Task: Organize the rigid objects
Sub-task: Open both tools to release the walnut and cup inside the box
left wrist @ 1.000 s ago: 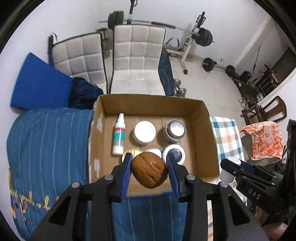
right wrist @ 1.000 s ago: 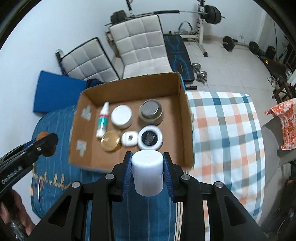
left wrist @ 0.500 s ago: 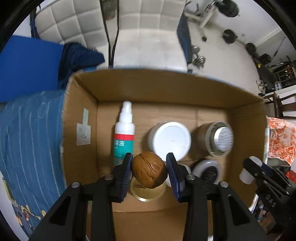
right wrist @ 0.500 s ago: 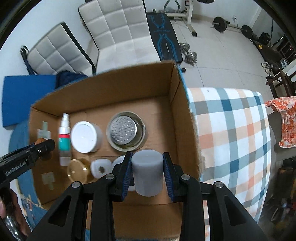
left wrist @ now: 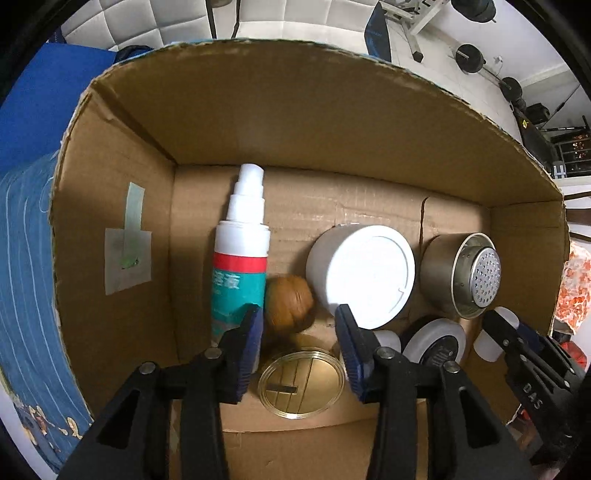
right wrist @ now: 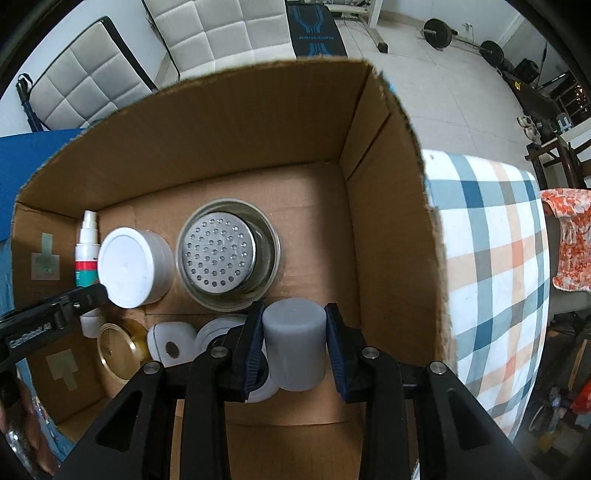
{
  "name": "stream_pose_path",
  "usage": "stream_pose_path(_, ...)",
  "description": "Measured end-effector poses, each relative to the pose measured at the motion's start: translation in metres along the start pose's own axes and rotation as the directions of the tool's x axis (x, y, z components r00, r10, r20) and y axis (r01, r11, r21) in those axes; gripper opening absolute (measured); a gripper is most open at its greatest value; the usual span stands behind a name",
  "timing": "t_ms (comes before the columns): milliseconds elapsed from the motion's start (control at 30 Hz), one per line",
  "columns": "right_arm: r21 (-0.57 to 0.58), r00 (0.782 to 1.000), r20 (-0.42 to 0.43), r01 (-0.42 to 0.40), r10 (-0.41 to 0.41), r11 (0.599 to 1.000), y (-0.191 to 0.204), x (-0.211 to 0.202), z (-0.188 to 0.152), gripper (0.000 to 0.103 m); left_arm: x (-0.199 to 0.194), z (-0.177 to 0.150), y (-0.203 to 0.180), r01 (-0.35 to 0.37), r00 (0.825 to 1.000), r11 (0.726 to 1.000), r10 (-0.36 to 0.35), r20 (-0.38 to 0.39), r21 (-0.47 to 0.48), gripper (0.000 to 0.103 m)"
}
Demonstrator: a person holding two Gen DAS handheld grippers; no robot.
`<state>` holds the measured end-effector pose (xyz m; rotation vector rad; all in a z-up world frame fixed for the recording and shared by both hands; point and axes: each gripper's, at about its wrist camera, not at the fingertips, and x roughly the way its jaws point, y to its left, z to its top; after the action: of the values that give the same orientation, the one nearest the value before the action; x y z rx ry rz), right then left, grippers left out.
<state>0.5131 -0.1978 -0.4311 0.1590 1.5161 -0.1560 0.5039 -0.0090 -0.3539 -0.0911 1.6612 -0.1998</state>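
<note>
Gym weights (right wrist: 437,32) and padded chairs (right wrist: 229,35) are seen behind a cardboard box (left wrist: 295,122) set on a bed. Inside it, a walnut (left wrist: 289,303) is seen lying free beside a spray bottle (left wrist: 242,254), the left gripper (left wrist: 298,334) jaws having just been opened around it. A white cylinder (right wrist: 294,341) is clamped by the right gripper (right wrist: 294,343) over the box floor.

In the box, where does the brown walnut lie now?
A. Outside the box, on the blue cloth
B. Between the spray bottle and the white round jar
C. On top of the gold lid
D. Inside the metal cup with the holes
B: the walnut rests on the floor of the cardboard box, with the spray bottle on one side and the white round jar on the other.
</note>
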Motion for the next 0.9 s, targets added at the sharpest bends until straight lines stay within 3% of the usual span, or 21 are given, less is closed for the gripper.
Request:
stream_pose_path(233, 0.006, 1.000, -0.014, -0.010, 0.010, 1.000, 0.004, 0.008, 0.001, 0.036, -0.012, -0.006, -0.001, -0.033, 0.999, 0.999, 0.034, 0.021, -0.009, 0.056)
stream_pose_path(567, -0.001, 1.000, 0.012, -0.019, 0.019, 1.000, 0.007, -0.010, -0.007, 0.040, -0.050, -0.036, -0.009, -0.024, 0.991, 1.000, 0.023, 0.135, 0.001, 0.081)
stream_pose_path(733, -0.036, 0.999, 0.044, -0.013, 0.015, 0.999, 0.018, -0.028, -0.022, 0.066, -0.069, -0.058, -0.010, -0.066, 0.977, 0.998, 0.060, 0.207, 0.019, 0.095)
stream_pose_path(867, -0.060, 0.998, 0.058, -0.011, 0.015, 0.998, 0.026, -0.040, -0.037, 0.072, -0.081, -0.072, -0.014, -0.091, 0.965, 0.995, 0.080, 0.248, 0.032, 0.102)
stream_pose_path(900, -0.063, 0.998, 0.059, -0.015, 0.019, 0.998, 0.026, -0.045, -0.039, 0.081, -0.083, -0.075, -0.016, -0.103, 0.961, 0.994, 0.091, 0.261, 0.034, 0.103)
